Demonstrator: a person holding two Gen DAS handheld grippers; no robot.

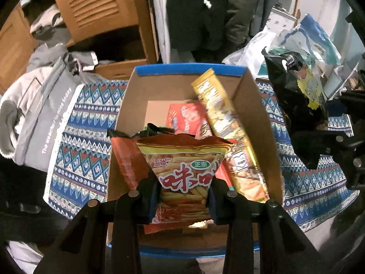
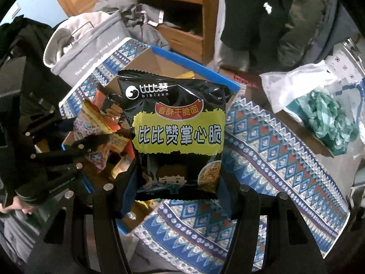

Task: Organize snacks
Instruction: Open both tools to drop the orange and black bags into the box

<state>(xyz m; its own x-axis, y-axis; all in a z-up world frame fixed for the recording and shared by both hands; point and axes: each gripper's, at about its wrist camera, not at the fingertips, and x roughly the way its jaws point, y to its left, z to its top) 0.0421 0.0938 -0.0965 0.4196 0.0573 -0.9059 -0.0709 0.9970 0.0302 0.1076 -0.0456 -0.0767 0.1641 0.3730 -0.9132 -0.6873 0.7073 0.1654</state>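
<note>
Snacks are going into a cardboard box (image 1: 255, 123) with blue edges, which sits on a patterned cloth (image 1: 75, 150) in the middle of the left wrist picture. Each gripper is holding one bag right now. At the bottom middle of that picture, the left gripper (image 1: 184, 196) is squeezed on an orange bag of chips (image 1: 184, 159), and the bag hangs over the near part of the box. A long yellow packet (image 1: 219, 111) and a red packet (image 1: 187, 118) already lie inside. In the right wrist picture, the right gripper (image 2: 175, 194) at the bottom middle is pinching a black noodle snack bag (image 2: 178, 123) by its lower end. That bag stands up in front of the box, mostly over its right edge and the cloth. I think the step now is carrying both bags to the box. Next, the orange bag needs lowering into a free spot before the jaws let go. The black bag looks like it must shift toward the left of its picture first, or it could land on the cloth.
</note>
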